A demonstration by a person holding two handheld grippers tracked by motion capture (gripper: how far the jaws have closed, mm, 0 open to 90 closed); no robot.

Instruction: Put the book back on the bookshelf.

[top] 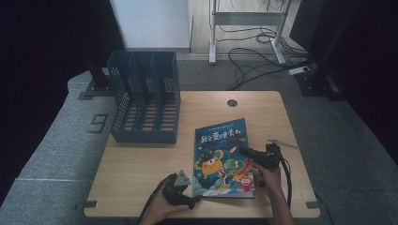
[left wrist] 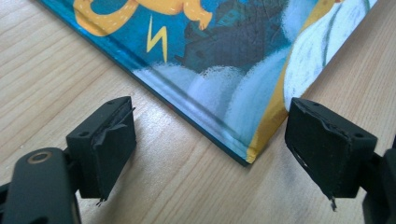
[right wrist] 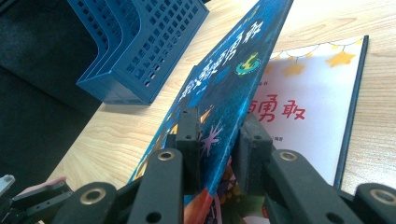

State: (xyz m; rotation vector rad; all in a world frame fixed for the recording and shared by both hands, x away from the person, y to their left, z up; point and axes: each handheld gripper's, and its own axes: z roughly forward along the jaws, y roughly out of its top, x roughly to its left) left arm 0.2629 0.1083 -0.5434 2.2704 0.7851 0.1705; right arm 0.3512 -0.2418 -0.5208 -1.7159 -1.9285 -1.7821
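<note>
A picture book [top: 219, 154] with a blue cartoon cover lies on the wooden table [top: 141, 164] at the front right. My right gripper [top: 245, 151] reaches in from the book's right edge. In the right gripper view its jaws [right wrist: 219, 140] are shut on the front cover [right wrist: 229, 70], which is lifted and tilted up off the white first page [right wrist: 308, 107]. My left gripper [top: 193, 201] rests at the book's near left corner. In the left gripper view it [left wrist: 210, 140] stands open, with the book's corner [left wrist: 224, 93] lying just ahead between the jaws, untouched.
A dark blue slotted file rack [top: 145, 101] stands at the table's back left, also seen as the blue rack [right wrist: 140, 42] beyond the cover. A thin grey object [top: 282, 142] lies right of the book. A cable hole [top: 232, 102] sits at the table's far middle.
</note>
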